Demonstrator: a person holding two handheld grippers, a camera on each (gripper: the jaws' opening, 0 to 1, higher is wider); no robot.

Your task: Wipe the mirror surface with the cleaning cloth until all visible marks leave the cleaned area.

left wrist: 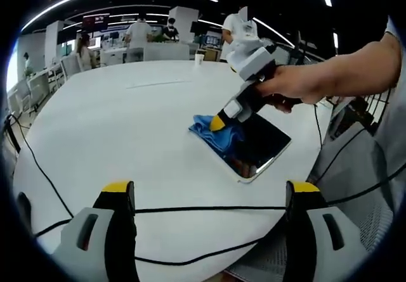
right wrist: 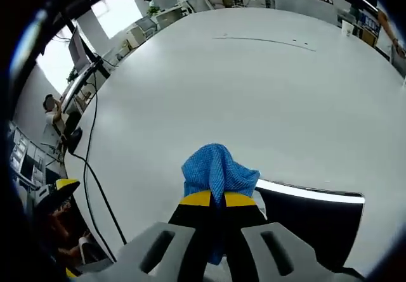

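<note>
In the left gripper view, the left gripper (left wrist: 212,199) rises from 6 o'clock with its two yellow-tipped jaws spread wide apart and nothing between them. It hangs over the near edge of a large white table (left wrist: 114,123), and black cables (left wrist: 209,210) run across the table just past the jaw tips.

Toward 2 o'clock from the left gripper lies the mirror (left wrist: 261,144), a dark rounded rectangle flat on the table, its far end partly under the cloth. The blue cloth (left wrist: 214,133) sits bunched on the mirror's 10 o'clock end and spills onto the table beside it. The right gripper (left wrist: 219,123) comes in from 2 o'clock, held by a hand (left wrist: 298,85), and its yellow tip presses down into the cloth.

In the right gripper view, the right gripper (right wrist: 218,199) has its jaws drawn together on the cloth (right wrist: 219,171), which bulges out in a crumpled mound above the yellow tips. The mirror (right wrist: 314,218) lies at 3 o'clock of the jaws, its bright rim running off to the right, with the cloth touching its near corner. The table (right wrist: 254,92) spreads toward 12 o'clock. A cable (right wrist: 95,187) trails down the left edge, and a yellow jaw tip of the left gripper (right wrist: 60,185) shows at 9 o'clock.

In the left gripper view, people (left wrist: 136,35) stand at desks beyond the table, at 12 o'clock.
</note>
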